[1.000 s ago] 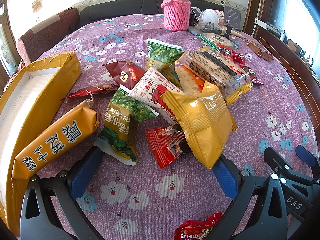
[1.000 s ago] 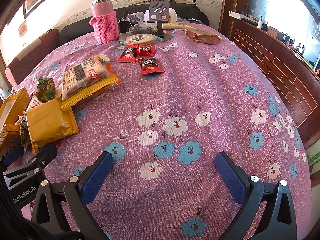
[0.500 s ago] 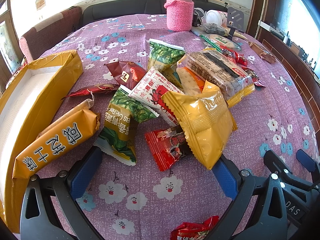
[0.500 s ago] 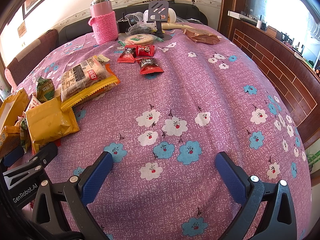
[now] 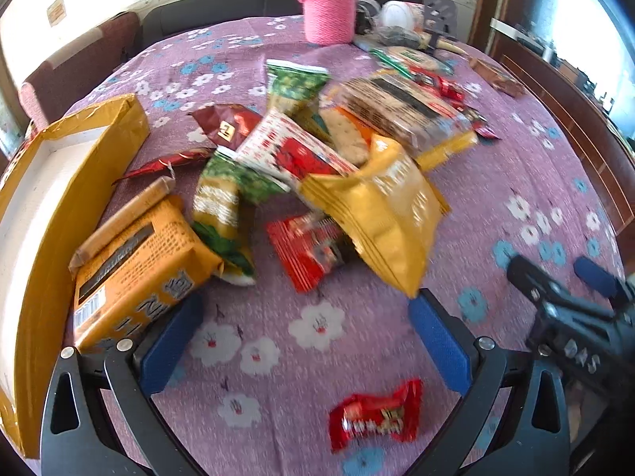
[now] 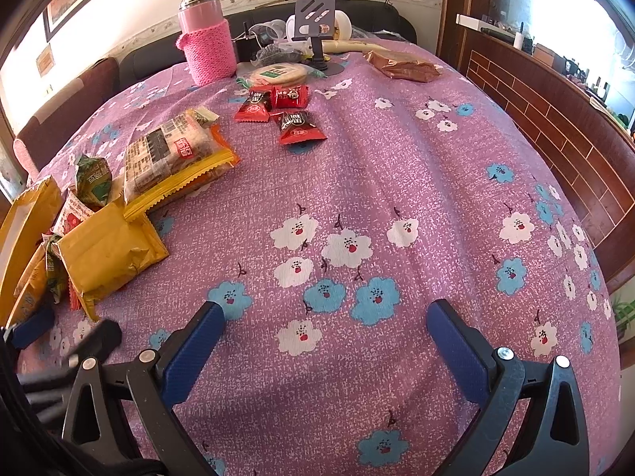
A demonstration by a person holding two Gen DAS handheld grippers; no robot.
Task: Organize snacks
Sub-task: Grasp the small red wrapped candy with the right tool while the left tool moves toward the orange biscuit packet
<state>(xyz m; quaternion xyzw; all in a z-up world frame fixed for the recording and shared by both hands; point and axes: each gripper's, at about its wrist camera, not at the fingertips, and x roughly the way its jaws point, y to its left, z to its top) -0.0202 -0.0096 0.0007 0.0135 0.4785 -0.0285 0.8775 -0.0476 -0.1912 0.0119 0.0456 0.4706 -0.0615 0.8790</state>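
Purple flowered tablecloth (image 6: 357,166), spread over the whole table, is seen in both wrist views. Snacks are heaped at its left side: a yellow crinkled packet (image 5: 381,218), a flat red packet (image 5: 309,250) partly under it, a green pea packet (image 5: 226,214), a red-and-white packet (image 5: 293,150) and a clear-wrapped cracker pack (image 5: 401,111). An orange biscuit box (image 5: 135,269) is tilted against the wall of a yellow cardboard box (image 5: 79,182), open and white inside. One small red candy (image 5: 377,416) lies apart, just below the left gripper (image 5: 305,337), whose blue pads are spread wide with nothing between them. The right gripper (image 6: 325,349) is likewise held wide and empty above bare cloth. Three red candies (image 6: 285,111) are grouped near a pink knit-sleeved flask (image 6: 206,47).
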